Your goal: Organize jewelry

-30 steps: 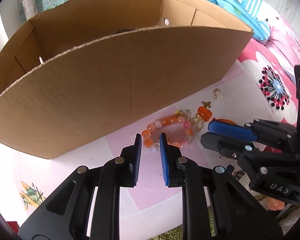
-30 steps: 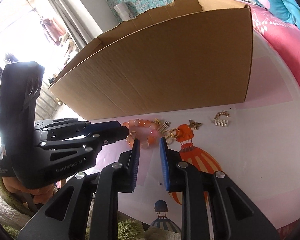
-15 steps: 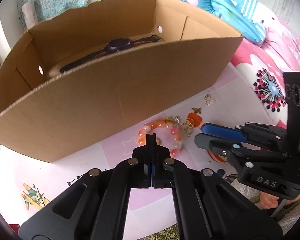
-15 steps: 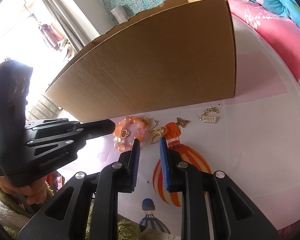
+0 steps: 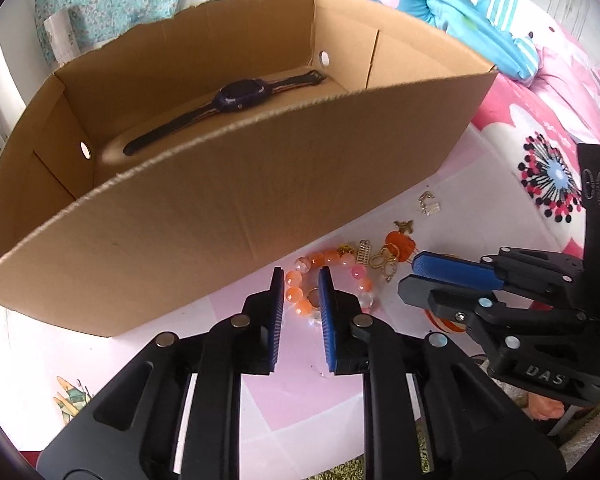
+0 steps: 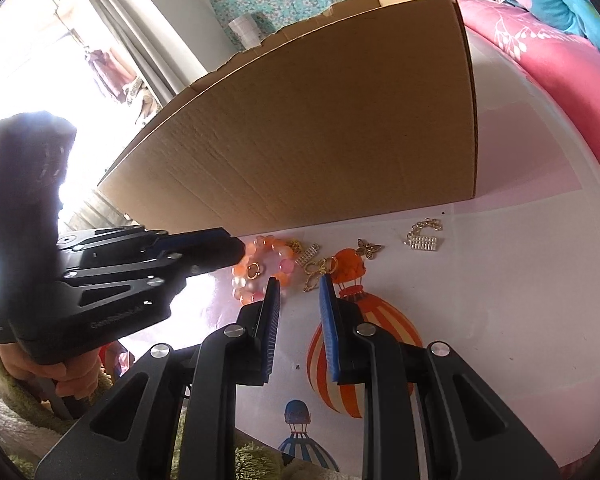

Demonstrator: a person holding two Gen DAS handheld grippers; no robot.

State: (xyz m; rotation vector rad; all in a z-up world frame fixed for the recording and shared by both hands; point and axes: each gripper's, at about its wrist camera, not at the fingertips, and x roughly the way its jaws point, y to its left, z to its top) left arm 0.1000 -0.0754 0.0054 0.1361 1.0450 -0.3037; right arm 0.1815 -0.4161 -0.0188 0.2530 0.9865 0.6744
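Left wrist view: the left gripper (image 5: 299, 300) has its blue-padded fingers (image 5: 275, 304) a little apart and opening; they straddle one side of the orange and pink glass-bead bracelet (image 5: 328, 276), but I cannot tell whether the pads touch any bead.
Why so placed: the fingers point steeply down over the bracelet's near-left beads, which reads as lining up for a pinch on that side of the loop.
Right gripper: in the same view the right gripper (image 5: 440, 280) lies nearly level, just right of the bracelet, its fingers slightly parted with nothing seen between them.
Right wrist view: the right gripper's fingers (image 6: 271, 308) stand either side of bare surface, just short of the small gold clasps and charms (image 6: 320, 268); the bracelet is at their left tip.
Judged purpose: it seems parked near, ready for the gold pieces or to steady the bracelet.
Loose jewellery: a small gold butterfly charm (image 6: 368, 249) and a gold chain with a rhinestone bar (image 6: 422, 236) lie further right, apart from the cluster, all on the balloon-printed pink and white worktop (image 6: 500, 300).
Destination: the open brown cardboard box (image 5: 220, 208) stands just behind the jewellery, near enough for a short carry over its front wall.
Already inside: a dark wristwatch with a long strap (image 5: 236, 96) lies stretched on the box floor.
Task state: one piece boxed, the rest not yet, by my reading.
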